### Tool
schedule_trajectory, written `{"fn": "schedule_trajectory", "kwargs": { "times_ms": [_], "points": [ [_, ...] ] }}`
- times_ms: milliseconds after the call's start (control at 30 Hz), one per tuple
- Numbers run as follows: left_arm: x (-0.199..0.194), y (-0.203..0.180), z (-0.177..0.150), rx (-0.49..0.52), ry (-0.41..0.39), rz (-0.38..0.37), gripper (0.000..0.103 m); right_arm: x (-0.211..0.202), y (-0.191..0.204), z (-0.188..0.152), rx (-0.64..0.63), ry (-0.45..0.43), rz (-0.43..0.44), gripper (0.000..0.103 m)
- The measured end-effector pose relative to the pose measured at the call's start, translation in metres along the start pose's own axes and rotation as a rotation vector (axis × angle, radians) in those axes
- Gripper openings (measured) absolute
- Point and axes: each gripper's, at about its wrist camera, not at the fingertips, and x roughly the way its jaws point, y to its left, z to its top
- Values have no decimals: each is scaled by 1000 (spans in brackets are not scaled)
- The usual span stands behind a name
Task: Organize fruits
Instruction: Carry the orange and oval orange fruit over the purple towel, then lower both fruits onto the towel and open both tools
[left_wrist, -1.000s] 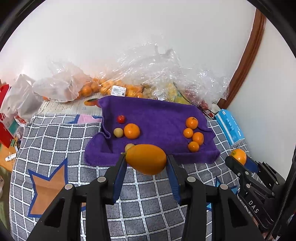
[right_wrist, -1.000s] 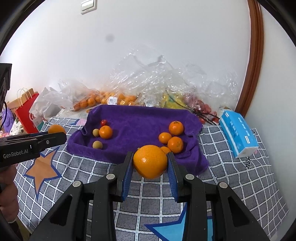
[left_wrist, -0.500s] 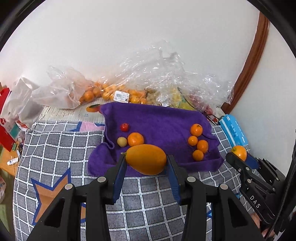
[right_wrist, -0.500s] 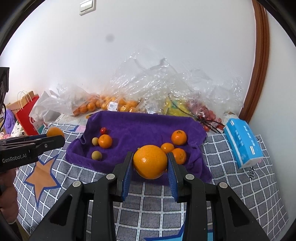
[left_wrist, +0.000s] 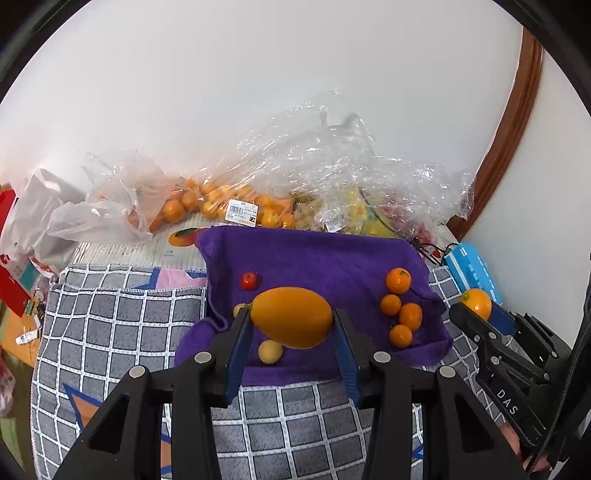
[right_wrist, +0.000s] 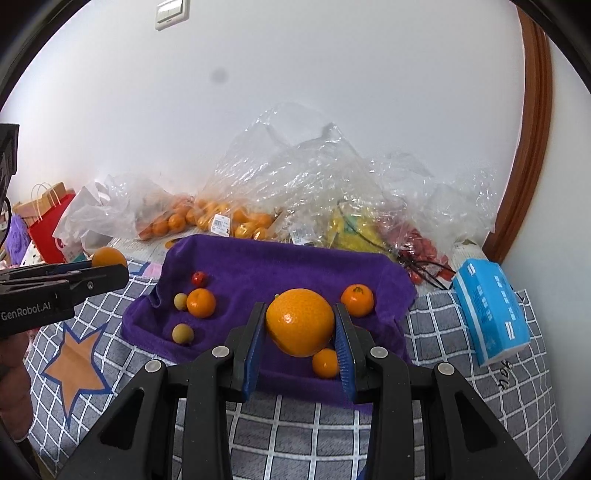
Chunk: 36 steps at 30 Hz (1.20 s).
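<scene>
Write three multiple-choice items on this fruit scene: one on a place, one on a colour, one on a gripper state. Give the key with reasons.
1. Where does the blue box lie?
A. on the purple towel
B. on the checked cloth, right of the towel
C. inside a plastic bag

2. What colour is the smallest round fruit at the towel's far left?
A. red
B. green
C. purple

3. What is the left hand-held gripper doing?
A. hanging open and empty
B. shut on a mango
C. shut on the blue box

Key: B, A, B.
1. B: the box rests on the checked cloth, past the right edge of the purple towel.
2. A: the small fruit behind the orange and two pale fruits is red.
3. B: both fingers press the sides of the mango; likewise the right hand-held gripper clamps an orange.
</scene>
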Motion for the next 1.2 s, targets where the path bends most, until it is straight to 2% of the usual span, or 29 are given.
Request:
{"fn": "schedule_trajectory", "kwargs": {
  "times_ms": [367, 633, 967, 1200],
  "points": [
    [24, 18, 18, -46, 10, 6, 41, 29, -9, 19, -8, 5, 8, 35],
    [53, 36, 27, -79, 42, 15, 41, 67, -23, 24, 18, 26, 14, 35],
    [102, 25, 34, -61, 95, -9, 41, 118, -35, 19, 53, 88, 38, 35],
    [134, 20, 37, -61, 134, -24, 41, 148, -31, 11, 24, 136, 59, 35]
  ]
}}
